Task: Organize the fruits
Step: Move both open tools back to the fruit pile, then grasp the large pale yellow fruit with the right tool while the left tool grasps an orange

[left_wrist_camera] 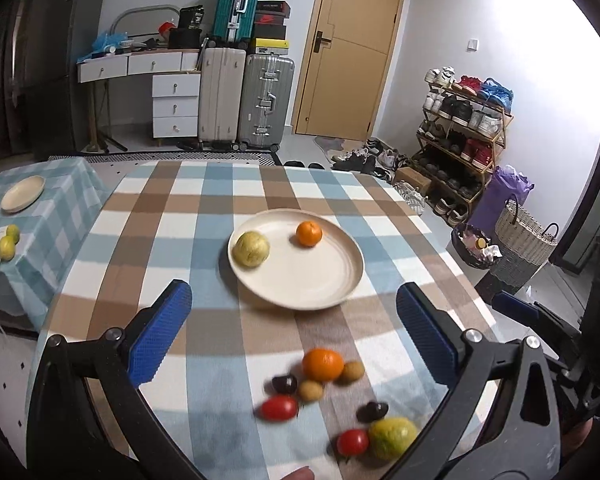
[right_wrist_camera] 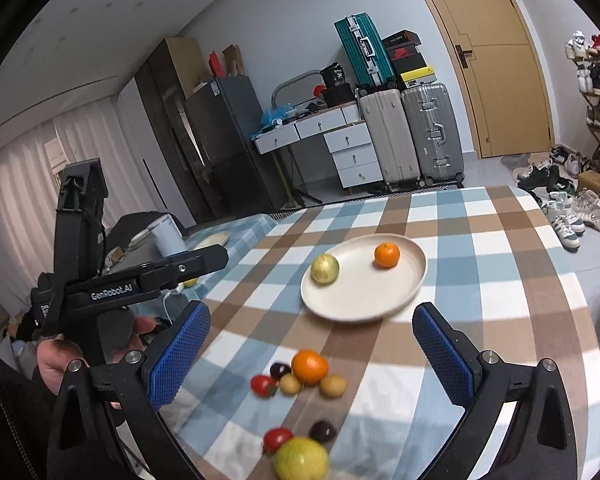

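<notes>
Cream plate (left_wrist_camera: 332, 292) near the middle of the checked worktop (left_wrist_camera: 172, 208), bearing two fruits — a yellow-green one (left_wrist_camera: 251, 249) at its left rim and a small orange (left_wrist_camera: 309, 233) farther back. Nearer the cameras, loose on the cloth: a larger orange (left_wrist_camera: 323, 364), red tomatoes (left_wrist_camera: 279, 408), dark and tan small fruits, a lemon (left_wrist_camera: 392, 437). Left claw (left_wrist_camera: 294, 332) and right claw (right_wrist_camera: 312, 354) — both spread wide, holding nothing.

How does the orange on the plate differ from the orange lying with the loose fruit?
The orange on the plate sits apart from the plate's only other fruit; the orange on the tablecloth is crowded by small fruits. The plate's orange looks smaller, but it is farther from the camera. Both are round and ungripped.
</notes>
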Tool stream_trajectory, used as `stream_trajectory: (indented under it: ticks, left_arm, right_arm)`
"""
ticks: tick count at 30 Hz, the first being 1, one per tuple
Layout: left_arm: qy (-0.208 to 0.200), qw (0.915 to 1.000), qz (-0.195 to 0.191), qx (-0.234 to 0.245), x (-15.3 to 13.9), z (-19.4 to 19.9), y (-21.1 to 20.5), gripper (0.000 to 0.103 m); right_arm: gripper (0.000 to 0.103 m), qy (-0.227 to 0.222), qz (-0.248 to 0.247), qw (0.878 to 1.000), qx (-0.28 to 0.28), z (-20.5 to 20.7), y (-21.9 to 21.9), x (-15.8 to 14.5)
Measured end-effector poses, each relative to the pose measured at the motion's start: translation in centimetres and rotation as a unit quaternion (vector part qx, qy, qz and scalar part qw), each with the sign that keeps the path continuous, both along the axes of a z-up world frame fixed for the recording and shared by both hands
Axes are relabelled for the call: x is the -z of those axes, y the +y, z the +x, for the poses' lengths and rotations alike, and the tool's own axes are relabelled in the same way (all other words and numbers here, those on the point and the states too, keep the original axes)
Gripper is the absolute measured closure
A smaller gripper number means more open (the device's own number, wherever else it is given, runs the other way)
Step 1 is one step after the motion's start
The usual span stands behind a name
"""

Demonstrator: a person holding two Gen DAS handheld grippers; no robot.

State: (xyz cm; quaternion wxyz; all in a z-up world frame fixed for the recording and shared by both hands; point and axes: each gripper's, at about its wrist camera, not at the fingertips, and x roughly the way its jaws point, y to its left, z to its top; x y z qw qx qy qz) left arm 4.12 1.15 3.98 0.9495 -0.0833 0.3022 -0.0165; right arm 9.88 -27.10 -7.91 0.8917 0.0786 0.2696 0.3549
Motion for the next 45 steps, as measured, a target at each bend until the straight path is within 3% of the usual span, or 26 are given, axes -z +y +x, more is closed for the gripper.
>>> stream_trajectory:
  ticks: [12,19,32,38,41,45]
  left_arm:
    - [0.032,0.9994,-0.014,-0.006,5.2,-5.4,-0.2,0.001]
    - [0.049,0.9982,-0.031,-0.015,8.2,-5.7,1.0,0.001]
    - [0.081,0.9956,-0.045,-0.011,10.9,-4.8,1.6,0.001]
    - [0.089,0.9951,-0.044,-0.007,11.6,-4.1,1.6,0.001]
    - [0.091,0.9948,-0.044,-0.008,11.8,-3.6,1.7,0.001]
    - [0.093,0.9946,-0.046,-0.010,12.0,-3.2,1.9,0.001]
  right_arm:
    - [0.000,0.034,-0.038,0.999,-0.018,-4.0,0.5,4.2]
    - [0.000,0.101,-0.012,0.994,-0.032,-4.3,0.0,8.1]
    - [0.006,0.158,0.026,0.985,-0.064,-3.6,0.6,11.6]
    - [0.018,0.180,0.035,0.981,-0.070,-3.1,0.6,12.7]
    - [0.029,0.188,0.043,0.978,-0.075,-2.8,0.5,13.0]
    - [0.052,0.195,0.037,0.977,-0.072,-2.5,0.5,13.4]
